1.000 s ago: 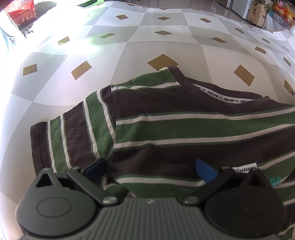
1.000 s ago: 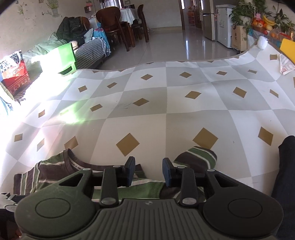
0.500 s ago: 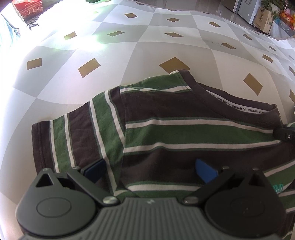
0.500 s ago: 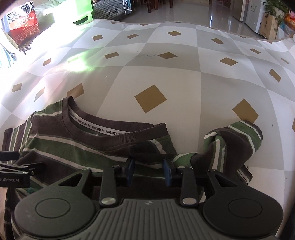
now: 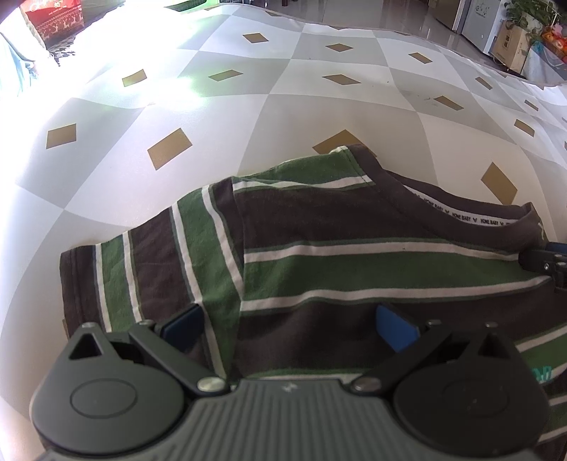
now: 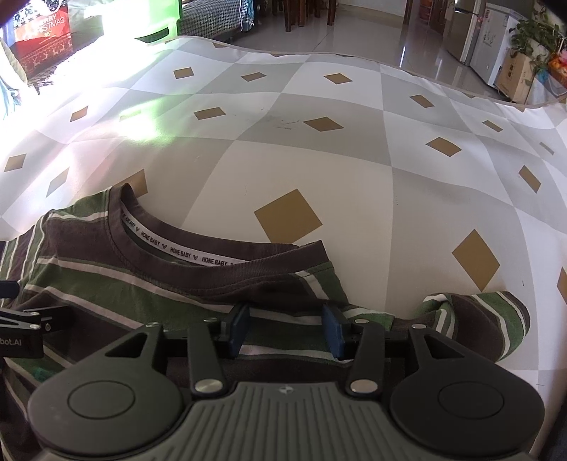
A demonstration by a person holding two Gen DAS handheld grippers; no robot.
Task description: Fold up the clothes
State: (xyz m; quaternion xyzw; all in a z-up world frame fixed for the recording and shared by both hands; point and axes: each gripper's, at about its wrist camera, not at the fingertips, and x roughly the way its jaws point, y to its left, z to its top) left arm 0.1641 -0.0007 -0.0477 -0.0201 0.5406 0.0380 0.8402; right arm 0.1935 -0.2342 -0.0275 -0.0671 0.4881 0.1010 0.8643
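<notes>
Since it lies front-up with its neckline away from the cameras, the brown, green and white striped cotton T-shirt (image 5: 354, 248) counts as spread but not yet folded; it rests flat on the near part of a grey-and-white chequered mat with tan diamonds (image 5: 283, 106). Collar (image 6: 198, 255): brown ribbed band with a white printed tape inside, open toward the far side. One short sleeve (image 5: 117, 280) lies flat and extended in the left wrist view; the other sleeve (image 6: 475, 322) is bunched and partly doubled over at the garment's opposite edge, so it likely needs smoothing before any fold. Left gripper (image 5: 288, 324): black body, blue pads, jaws standing wide, poised low over the chest near the sleeve seam with cloth below them and nothing pinched, probably to pin or pick that side. Right gripper (image 6: 286, 329): same make, jaws at a middling gap and opening, over the shoulder fabric just below the collar; cloth lies between the pads but they do not appear to press on it. Each gripper's tip shows at the edge of the other's view, so the two work close together across the chest. Surroundings: a red printed bag (image 6: 40, 35) and a green plastic stool (image 6: 159, 17) beyond the mat's far edge, a cardboard box (image 6: 515, 76) by houseplants (image 6: 531, 39) at far right.
</notes>
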